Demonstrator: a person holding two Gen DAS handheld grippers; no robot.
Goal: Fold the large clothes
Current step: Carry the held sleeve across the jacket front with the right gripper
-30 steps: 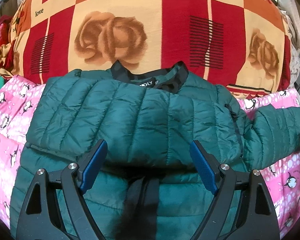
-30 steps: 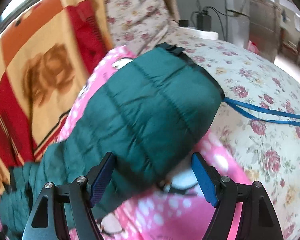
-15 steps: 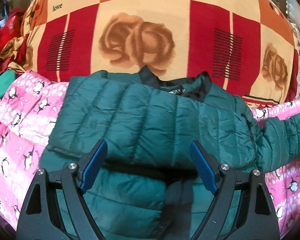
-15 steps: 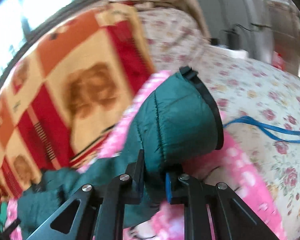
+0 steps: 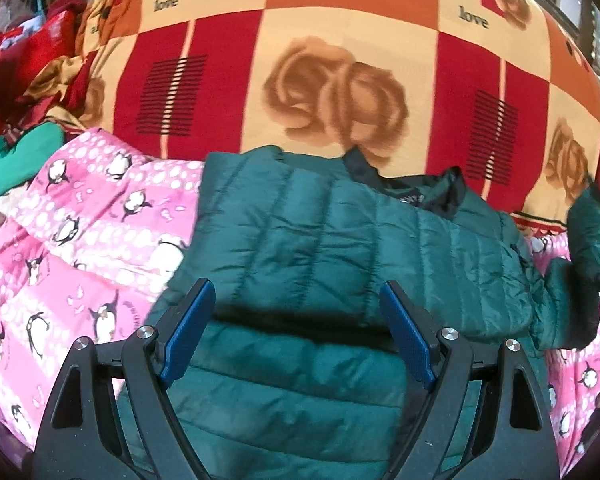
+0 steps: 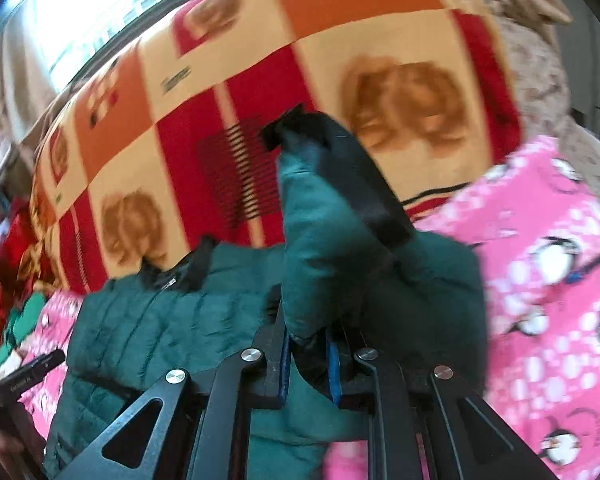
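Note:
A dark green quilted jacket [image 5: 340, 248] with a black collar lies on the pink penguin quilt [image 5: 80, 232]; one sleeve is folded across its front. My left gripper [image 5: 296, 312] is open and empty, hovering over the jacket's middle. My right gripper [image 6: 308, 344] is shut on the other sleeve [image 6: 324, 240], held up with its black cuff [image 6: 364, 184] pointing away. The raised sleeve also shows at the right edge of the left wrist view [image 5: 592, 232]. The jacket body [image 6: 148, 328] lies left of the right gripper.
A red, orange and cream rose blanket [image 5: 320, 80] rises behind the jacket. Red and green clothes [image 5: 16, 120] are piled at far left. The left gripper's handle [image 6: 28, 376] shows at the left edge of the right wrist view.
My right gripper shut on the sleeve and lifted it, swinging left toward the jacket body. My left gripper stayed open and shifted so the jacket sits further right in its view.

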